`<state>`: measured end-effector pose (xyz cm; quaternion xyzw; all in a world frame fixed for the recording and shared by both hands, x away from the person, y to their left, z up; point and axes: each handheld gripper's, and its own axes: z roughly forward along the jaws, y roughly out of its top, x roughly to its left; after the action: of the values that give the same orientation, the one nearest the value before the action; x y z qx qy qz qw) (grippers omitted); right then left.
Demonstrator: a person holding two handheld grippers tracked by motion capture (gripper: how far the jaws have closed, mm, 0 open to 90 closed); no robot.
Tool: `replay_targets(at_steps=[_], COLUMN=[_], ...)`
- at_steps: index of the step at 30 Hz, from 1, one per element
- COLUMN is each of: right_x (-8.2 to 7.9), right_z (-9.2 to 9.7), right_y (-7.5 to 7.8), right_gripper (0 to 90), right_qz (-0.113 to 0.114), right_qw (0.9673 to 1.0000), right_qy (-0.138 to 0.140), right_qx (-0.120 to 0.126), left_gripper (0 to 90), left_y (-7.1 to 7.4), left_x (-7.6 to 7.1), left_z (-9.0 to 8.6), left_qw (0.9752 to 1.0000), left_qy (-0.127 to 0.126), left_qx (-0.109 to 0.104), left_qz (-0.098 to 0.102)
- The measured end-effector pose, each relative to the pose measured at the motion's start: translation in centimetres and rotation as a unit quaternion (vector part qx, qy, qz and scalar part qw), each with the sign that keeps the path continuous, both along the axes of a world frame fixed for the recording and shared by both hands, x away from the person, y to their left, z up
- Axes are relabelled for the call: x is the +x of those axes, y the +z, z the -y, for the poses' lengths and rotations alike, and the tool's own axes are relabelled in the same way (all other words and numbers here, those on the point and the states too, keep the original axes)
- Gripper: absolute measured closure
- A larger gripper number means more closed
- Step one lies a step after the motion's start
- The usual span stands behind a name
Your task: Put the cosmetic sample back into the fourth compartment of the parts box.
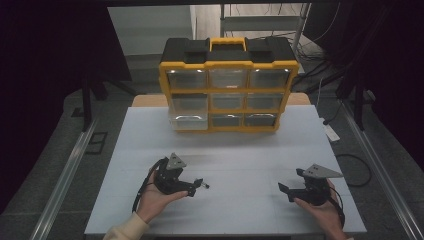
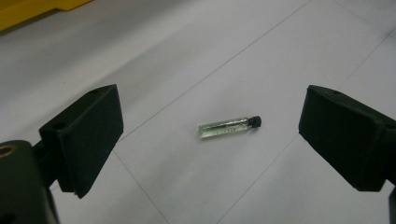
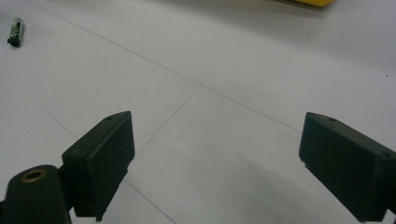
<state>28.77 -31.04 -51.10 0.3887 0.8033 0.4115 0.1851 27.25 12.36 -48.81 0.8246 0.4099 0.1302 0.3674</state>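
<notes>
While I scan from the left: one left hand (image 1: pixel 152 200) at the near left of the white counter (image 1: pixel 240 150), holding the left gripper (image 1: pixel 198 184). Its two fingers (image 2: pixel 86 140) are spread wide with nothing between them but bare counter and one small glass vial (image 2: pixel 229 126). I see the vial lying flat on the counter with its black cap toward the right of the left gripper view, clear of both fingers. From the high view it's a tiny dark speck just off the left gripper's tip.

Centre back: one yellow-and-black organiser (image 1: pixel 228 84) standing upright at the far edge of the counter, one yellow handle on top. I count nine clear drawers, three rows of three. The lower-left drawer (image 1: pixel 189 121) sticks out a little from the frame; the other eight sit flush. I can't tell what's in any drawer.

Right: one right hand (image 1: pixel 325 210) at the near right, holding the right gripper (image 1: pixel 287 189). Its two fingers (image 3: pixel 105 158) are also spread wide, empty, over bare counter. In the right gripper view I see the same vial far off at the upper left, and a sliver of the yellow organiser at the top edge.

Totals: two grippers, one vial, one organiser. Grippers sit well apart from each other.
</notes>
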Motion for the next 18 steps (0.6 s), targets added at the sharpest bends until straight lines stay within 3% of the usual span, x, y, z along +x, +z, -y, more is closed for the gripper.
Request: replay_targets(at_steps=[18], right_x=[0.0], right_z=[0.0], right_y=[0.0], right_gripper=[11.1], right_qz=[0.0], right_qw=[1.0], right_qy=[0.0], right_qx=[-0.001], left_gripper=[4.9], left_y=[-1.5], left_x=[0.9], left_z=[2.2], left_qw=[0.9992], left_qy=[0.004], left_qx=[0.032], left_qz=[-0.026])
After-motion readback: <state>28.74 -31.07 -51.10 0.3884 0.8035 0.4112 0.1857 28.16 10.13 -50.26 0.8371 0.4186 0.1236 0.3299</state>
